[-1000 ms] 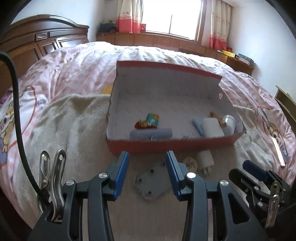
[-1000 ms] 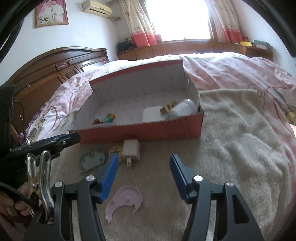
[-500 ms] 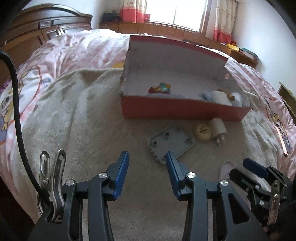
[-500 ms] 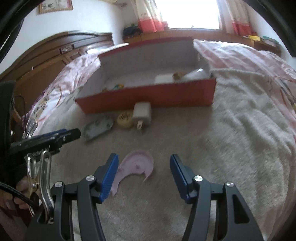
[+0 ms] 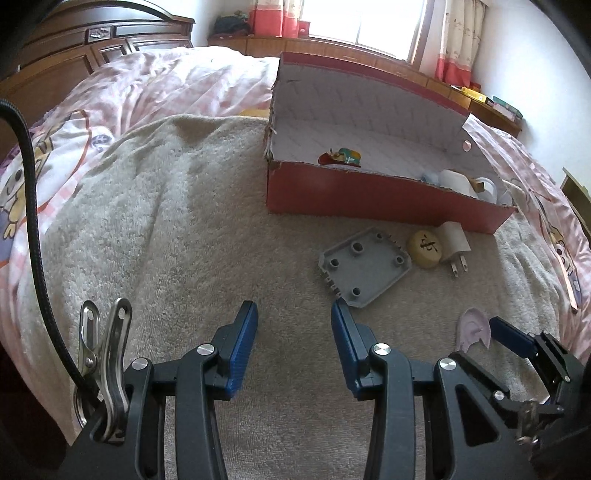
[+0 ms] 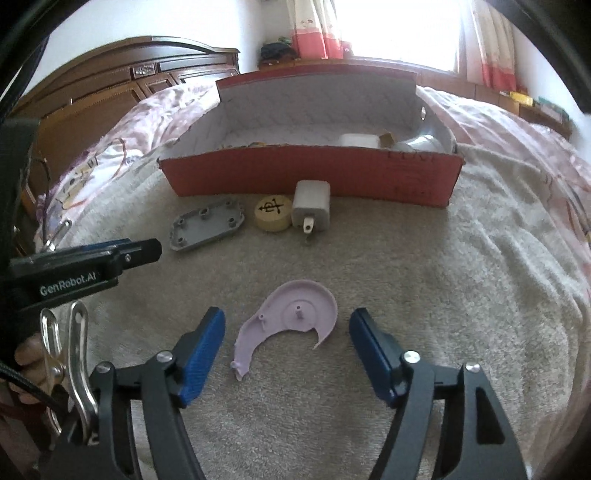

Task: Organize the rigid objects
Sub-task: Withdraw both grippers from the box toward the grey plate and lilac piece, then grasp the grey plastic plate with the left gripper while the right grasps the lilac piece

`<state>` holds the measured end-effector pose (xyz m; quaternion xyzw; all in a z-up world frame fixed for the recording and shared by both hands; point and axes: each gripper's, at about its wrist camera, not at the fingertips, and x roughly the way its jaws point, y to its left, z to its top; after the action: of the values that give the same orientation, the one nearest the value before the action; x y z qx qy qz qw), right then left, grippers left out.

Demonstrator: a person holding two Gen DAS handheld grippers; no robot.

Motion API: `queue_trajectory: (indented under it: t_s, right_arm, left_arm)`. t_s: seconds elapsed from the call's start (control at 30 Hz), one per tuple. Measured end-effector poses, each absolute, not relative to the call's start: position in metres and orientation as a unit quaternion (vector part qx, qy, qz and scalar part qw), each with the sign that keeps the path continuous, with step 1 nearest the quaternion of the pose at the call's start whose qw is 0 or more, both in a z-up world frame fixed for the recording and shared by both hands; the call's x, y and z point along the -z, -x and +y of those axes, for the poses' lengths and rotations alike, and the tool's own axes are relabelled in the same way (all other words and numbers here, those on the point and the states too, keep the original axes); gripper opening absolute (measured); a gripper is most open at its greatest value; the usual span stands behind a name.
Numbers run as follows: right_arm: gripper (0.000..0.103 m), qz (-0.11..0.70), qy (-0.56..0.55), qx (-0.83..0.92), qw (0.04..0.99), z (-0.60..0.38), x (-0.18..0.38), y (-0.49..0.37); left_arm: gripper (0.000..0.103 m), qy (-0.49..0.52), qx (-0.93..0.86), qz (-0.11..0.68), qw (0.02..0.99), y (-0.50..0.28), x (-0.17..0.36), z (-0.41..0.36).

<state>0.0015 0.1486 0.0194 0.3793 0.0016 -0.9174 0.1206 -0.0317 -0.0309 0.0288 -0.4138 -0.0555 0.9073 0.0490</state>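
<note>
A red cardboard box [image 5: 376, 195] [image 6: 314, 177] lies open on a beige towel and holds a small colourful toy [image 5: 341, 157] and white items [image 6: 360, 141]. In front of it lie a grey plate with holes [image 5: 364, 266] [image 6: 207, 229], a round wooden chess piece [image 5: 424, 248] [image 6: 272, 213] and a white plug adapter [image 5: 454, 242] [image 6: 311, 208]. A curved lilac plastic piece [image 6: 291, 325] [image 5: 472, 328] lies on the towel between my right gripper's open fingers. My right gripper [image 6: 288, 354] is empty. My left gripper [image 5: 293, 339] is open and empty, just short of the grey plate.
The beige towel [image 5: 166, 221] covers a pink patterned quilt [image 5: 147, 85] on a bed. A dark wooden headboard [image 6: 122, 85] stands at the left. A window with curtains [image 5: 362, 22] and a low wooden ledge are behind the box.
Both grippers have drawn back from the box and lowered toward the towel. The lilac piece now lies between the right gripper's fingers. Nothing was taken hold of.
</note>
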Motion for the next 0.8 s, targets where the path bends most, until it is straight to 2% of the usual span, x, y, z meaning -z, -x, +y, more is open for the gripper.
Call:
queue_trajectory:
  t_s: [0.13, 0.23, 0.8]
  right_arm:
    - [0.073, 0.028, -0.376, 0.919, 0.114, 0.142, -0.018, -0.003]
    - [0.058, 0.045, -0.371, 0.922, 0.102, 0.14, -0.018, -0.005]
    - [0.058, -0.01, -0.374, 0.924, 0.08, 0.179, -0.02, 0.0]
  left_arm:
    - [0.042, 0.416, -0.906, -0.057, 0.049, 0.032, -0.027, -0.032]
    - [0.042, 0.416, -0.906, -0.057, 0.049, 0.033, -0.027, -0.032]
    - [0.042, 0.42, -0.904, -0.035, 0.075, 0.037, -0.031, -0.017]
